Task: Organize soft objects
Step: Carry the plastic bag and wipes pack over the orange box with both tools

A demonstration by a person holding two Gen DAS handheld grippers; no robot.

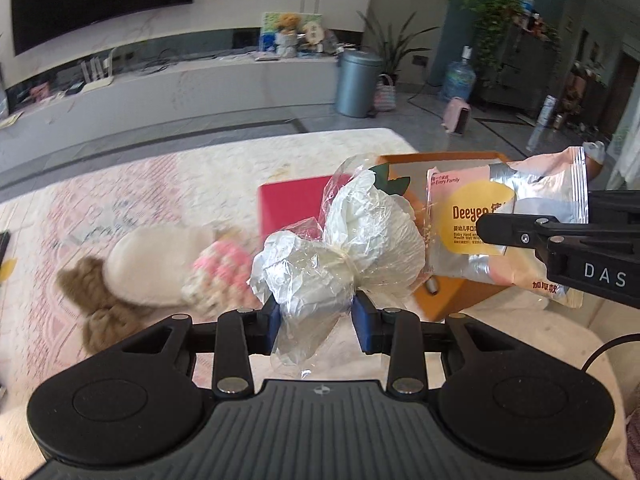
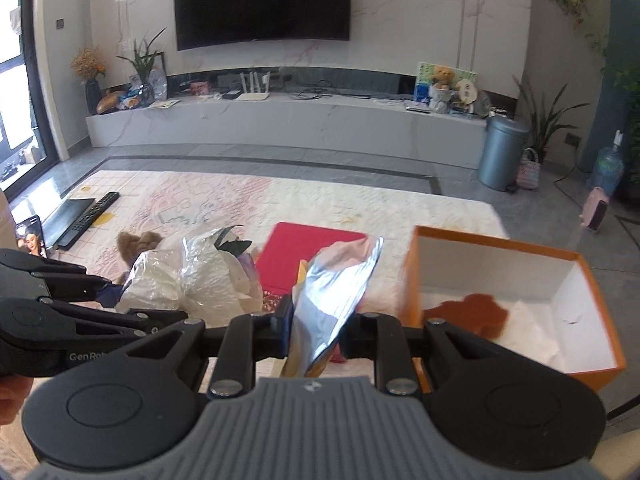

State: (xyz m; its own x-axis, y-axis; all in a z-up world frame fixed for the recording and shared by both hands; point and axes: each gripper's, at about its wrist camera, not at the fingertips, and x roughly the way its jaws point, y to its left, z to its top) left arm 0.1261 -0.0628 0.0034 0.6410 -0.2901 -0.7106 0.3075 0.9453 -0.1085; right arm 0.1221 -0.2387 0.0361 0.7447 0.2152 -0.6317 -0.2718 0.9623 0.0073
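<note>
My left gripper [image 1: 315,318] is shut on a clear plastic bag of white tissue [image 1: 344,248], held above the rug; the bag also shows in the right wrist view [image 2: 192,280]. My right gripper [image 2: 314,330] is shut on a pink and silver wet-wipes pack [image 2: 336,292], which shows at the right in the left wrist view [image 1: 508,220], next to the orange box. The open orange box [image 2: 412,276] has a brown soft item [image 2: 472,312] and white padding inside. A plush toy with pink knit [image 1: 160,268] lies on the rug, left of the bag.
A red flat lid [image 2: 316,252] lies on the pale patterned rug [image 2: 240,204]. A remote and a dark tablet [image 2: 80,216] lie at the rug's far left. A grey bin [image 2: 502,152], a water bottle [image 2: 606,170] and a TV bench [image 2: 280,120] stand beyond.
</note>
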